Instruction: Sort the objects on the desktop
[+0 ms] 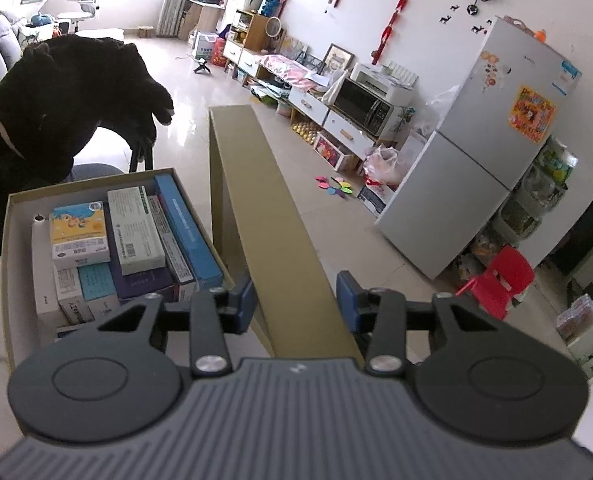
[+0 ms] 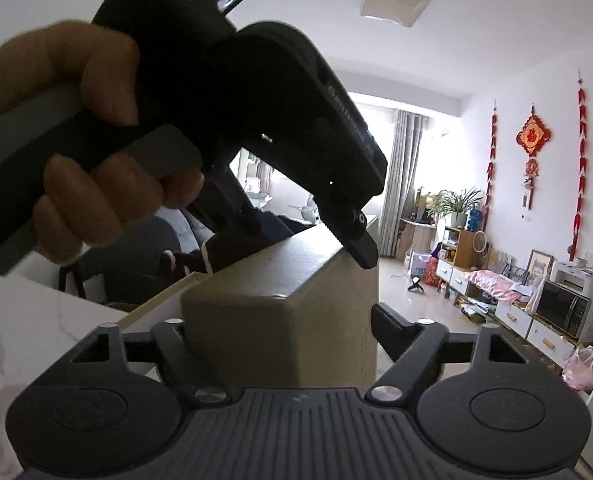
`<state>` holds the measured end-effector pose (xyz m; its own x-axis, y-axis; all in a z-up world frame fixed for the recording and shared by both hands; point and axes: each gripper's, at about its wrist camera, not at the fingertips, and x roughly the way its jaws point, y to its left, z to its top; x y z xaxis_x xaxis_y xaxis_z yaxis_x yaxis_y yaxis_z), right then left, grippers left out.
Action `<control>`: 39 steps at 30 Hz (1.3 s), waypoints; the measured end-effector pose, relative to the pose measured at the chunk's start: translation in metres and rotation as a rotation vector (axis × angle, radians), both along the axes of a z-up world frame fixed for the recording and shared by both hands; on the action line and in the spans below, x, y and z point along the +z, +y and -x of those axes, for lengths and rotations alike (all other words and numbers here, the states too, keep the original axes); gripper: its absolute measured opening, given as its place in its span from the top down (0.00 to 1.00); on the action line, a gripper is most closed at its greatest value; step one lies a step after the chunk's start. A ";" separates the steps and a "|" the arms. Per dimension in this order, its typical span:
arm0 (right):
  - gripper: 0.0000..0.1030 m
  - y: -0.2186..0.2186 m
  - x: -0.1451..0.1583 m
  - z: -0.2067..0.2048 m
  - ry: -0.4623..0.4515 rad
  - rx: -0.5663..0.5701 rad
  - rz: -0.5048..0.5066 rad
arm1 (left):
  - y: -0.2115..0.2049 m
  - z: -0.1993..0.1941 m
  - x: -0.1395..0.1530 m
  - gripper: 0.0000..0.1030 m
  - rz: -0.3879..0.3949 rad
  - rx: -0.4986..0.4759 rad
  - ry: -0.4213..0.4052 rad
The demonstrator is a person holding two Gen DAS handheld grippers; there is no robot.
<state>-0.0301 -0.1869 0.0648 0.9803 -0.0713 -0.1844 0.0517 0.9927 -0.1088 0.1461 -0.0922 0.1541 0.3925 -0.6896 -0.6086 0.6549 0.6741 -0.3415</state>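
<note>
While the left gripper [image 1: 294, 300] is pinching the box lid [image 1: 256, 216], the right gripper [image 2: 278, 320] is sitting open around it; next up is probably lowering it onto the medicine-filled box [image 1: 8, 240] at nine o'clock.

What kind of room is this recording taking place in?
Most likely a home's living and dining area: a fridge stands by the wall, a microwave sits on a low cabinet, and red festive hangings decorate the wall.

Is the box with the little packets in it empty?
No, the open box is packed with small cartons, such as a yellow and blue packet and a long blue carton.
</note>
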 end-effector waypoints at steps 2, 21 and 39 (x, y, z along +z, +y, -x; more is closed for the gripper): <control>0.19 0.001 0.000 -0.001 0.006 0.005 -0.005 | 0.001 0.000 -0.001 0.61 0.001 0.001 0.000; 0.02 -0.067 0.001 0.022 0.095 0.339 -0.448 | 0.050 -0.016 -0.020 0.64 0.177 0.030 0.061; 0.06 -0.194 -0.095 -0.043 0.363 0.100 -1.136 | 0.120 -0.058 -0.081 0.63 0.364 0.114 0.258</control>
<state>0.0131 -0.3810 -0.0301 0.8497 0.3851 -0.3602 0.1169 0.5286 0.8408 0.2045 0.0273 0.0732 0.3457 -0.8380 -0.4222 0.4460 0.5426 -0.7118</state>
